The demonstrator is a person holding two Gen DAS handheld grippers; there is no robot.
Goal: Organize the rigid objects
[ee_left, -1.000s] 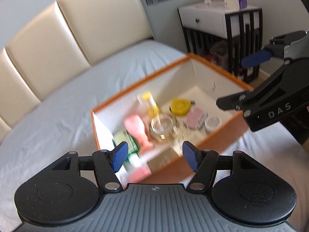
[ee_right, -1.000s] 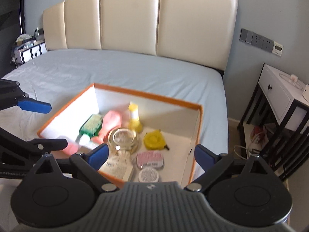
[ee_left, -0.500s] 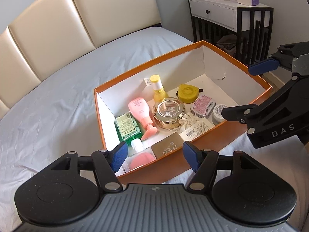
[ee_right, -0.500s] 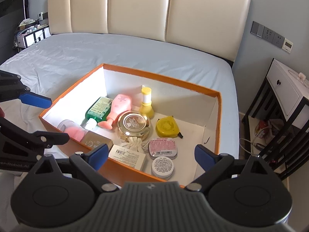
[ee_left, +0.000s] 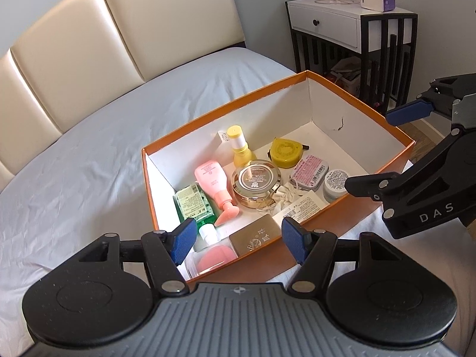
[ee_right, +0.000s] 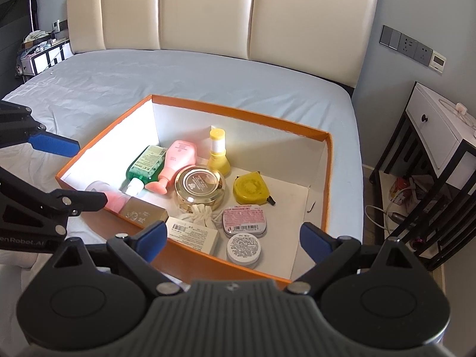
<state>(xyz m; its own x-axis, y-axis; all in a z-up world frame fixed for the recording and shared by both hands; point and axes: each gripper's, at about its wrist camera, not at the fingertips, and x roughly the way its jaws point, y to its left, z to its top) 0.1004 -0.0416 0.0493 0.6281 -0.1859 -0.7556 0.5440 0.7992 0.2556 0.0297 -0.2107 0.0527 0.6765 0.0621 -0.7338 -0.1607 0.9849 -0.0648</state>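
Left wrist view: the left claw (ee_left: 239, 239) hangs released above the near edge of an orange cardboard box with white inner walls (ee_left: 351, 101), which sits on the pale blue bed sheet (ee_left: 89, 163) near the bed's side edge. Its blue pads (ee_left: 184, 238) hide part of the box's near corner, where a clear container with a pink inside (ee_left: 212, 260) and a gold rectangular box (ee_left: 255, 233) are only partly seen. Further in lie a green flat bottle (ee_left: 193, 202), a pink tube (ee_left: 214, 184), a yellow bottle (ee_left: 240, 150) standing upright, a round gold compact (ee_left: 256, 183), a yellow tape measure (ee_left: 284, 151) and a pink-labelled tin (ee_left: 309, 171). The right claw (ee_left: 377, 151), black with a blue pad, cuts across the box's right corner.

Right wrist view: the right claw (ee_right: 233, 239) is released, nothing between its pads, over the near wall. A white round jar (ee_right: 244, 250), a white carton with a barcode (ee_right: 193, 235) and a cream cloth pouch (ee_right: 200, 214) lie against that wall. The labels' print is too small to read.
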